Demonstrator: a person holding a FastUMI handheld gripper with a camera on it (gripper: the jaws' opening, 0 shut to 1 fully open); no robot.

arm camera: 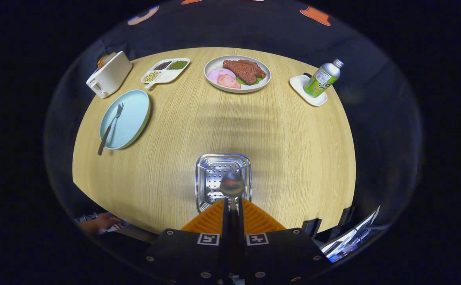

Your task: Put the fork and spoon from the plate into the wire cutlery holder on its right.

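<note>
Between hand-held gripper (232, 204) fingers: spoon (232, 184) (clamped)

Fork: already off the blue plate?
No. The fork lies on the blue plate, while the gripper holds the spoon above the holder.

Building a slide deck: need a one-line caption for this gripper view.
Gripper shut on spoon above the cutlery holder; fork remains on the blue plate.
</note>
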